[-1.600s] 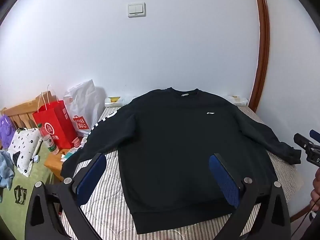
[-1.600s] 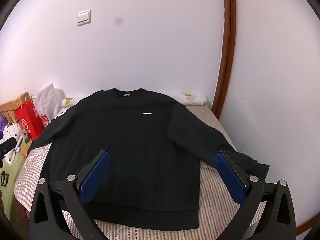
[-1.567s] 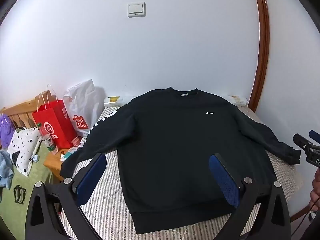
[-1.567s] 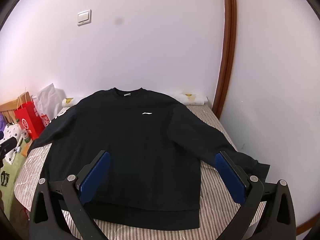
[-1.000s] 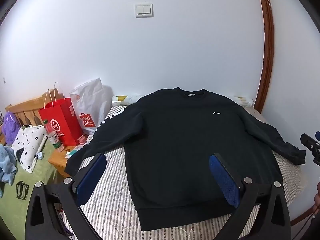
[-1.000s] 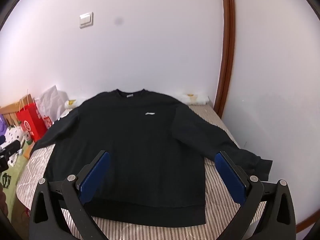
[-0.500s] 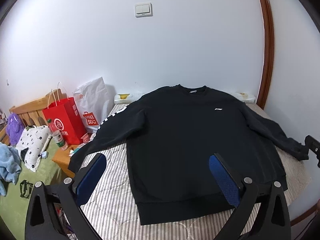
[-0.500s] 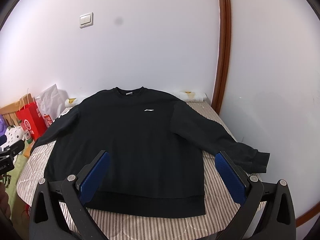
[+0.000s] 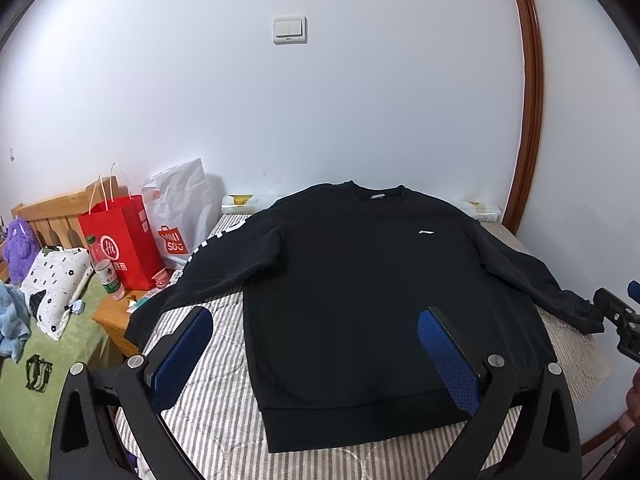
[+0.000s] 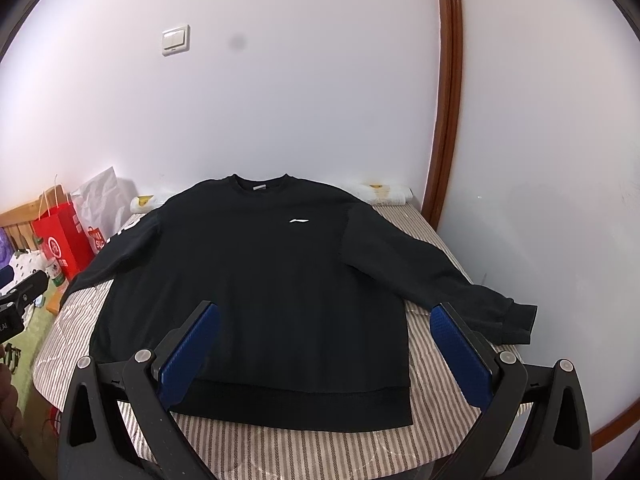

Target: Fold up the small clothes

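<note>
Sweatshirt (image 9: pixel 360 288) is the landmark: a black long-sleeved one lying flat, front up, on the striped bed cover (image 9: pixel 216 420), its sleeves spread out to both sides.

Nearest the cameras, the left gripper (image 9: pixel 316 354) hangs above the sweatshirt's hem with its blue pads (image 9: pixel 182 354) spread wide and nothing between them; one pad sits over the bare striped cover beside the garment, the other over the lower body of the garment. The right gripper (image 10: pixel 324 356) likewise hovers over the hem, pads (image 10: pixel 460 356) wide apart and empty, one over the sweatshirt's lower front, the other near the cuff of the sleeve that reaches toward the wall.

Next comes the hem band, running across the near edge of the bed. Beyond it the body of the sweatshirt lies smooth, with a small white logo (image 10: pixel 299 221) on the chest. The sleeve on the logo side ends in a cuff (image 10: pixel 516 320) near the bed's edge; the other sleeve carries white lettering and hangs off the opposite side above a wooden nightstand (image 9: pixel 116 312).

Past that sleeve stand a red paper bag (image 9: pixel 120 240), a white shopping bag (image 9: pixel 180 212) and a plastic bottle (image 9: pixel 105 270). Farther still, beyond the sweatshirt's collar (image 9: pixel 378 194), rises the white wall with a light switch (image 9: pixel 290 29) and a brown wooden door frame (image 9: pixel 530 92).
</note>
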{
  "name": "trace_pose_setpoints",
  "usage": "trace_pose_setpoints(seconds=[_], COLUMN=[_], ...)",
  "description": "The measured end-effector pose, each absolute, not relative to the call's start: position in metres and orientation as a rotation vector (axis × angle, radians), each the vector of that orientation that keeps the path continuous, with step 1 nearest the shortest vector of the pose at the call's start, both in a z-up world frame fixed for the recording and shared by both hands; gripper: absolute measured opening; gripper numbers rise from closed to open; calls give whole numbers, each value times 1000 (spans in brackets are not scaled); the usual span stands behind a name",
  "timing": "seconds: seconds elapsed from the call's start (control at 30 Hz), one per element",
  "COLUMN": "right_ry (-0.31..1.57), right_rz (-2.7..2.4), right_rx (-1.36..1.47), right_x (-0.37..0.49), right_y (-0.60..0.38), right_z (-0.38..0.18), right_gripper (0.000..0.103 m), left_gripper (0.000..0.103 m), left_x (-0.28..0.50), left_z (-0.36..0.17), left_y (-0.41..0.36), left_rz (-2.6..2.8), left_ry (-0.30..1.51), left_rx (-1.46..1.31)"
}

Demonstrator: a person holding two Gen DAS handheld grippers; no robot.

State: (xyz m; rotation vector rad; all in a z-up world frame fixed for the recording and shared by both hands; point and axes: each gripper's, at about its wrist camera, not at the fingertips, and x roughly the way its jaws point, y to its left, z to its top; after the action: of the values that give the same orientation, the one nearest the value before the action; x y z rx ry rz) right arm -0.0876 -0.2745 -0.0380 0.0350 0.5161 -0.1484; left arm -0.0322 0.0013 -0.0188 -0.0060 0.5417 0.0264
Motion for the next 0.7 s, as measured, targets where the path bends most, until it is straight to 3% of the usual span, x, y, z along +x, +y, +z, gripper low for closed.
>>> trace_pose_setpoints(seconds=[0.7], right_ry=[510], right_rz=[-144], right_rx=[27], right_x=[-93], right_y=[-267], right_z=[-37], right_gripper=[103], left_gripper=[103], left_x=[-36], left_z=[-16], left_y=[2], left_rz=[5], left_ry=[538], left_rx=[-41])
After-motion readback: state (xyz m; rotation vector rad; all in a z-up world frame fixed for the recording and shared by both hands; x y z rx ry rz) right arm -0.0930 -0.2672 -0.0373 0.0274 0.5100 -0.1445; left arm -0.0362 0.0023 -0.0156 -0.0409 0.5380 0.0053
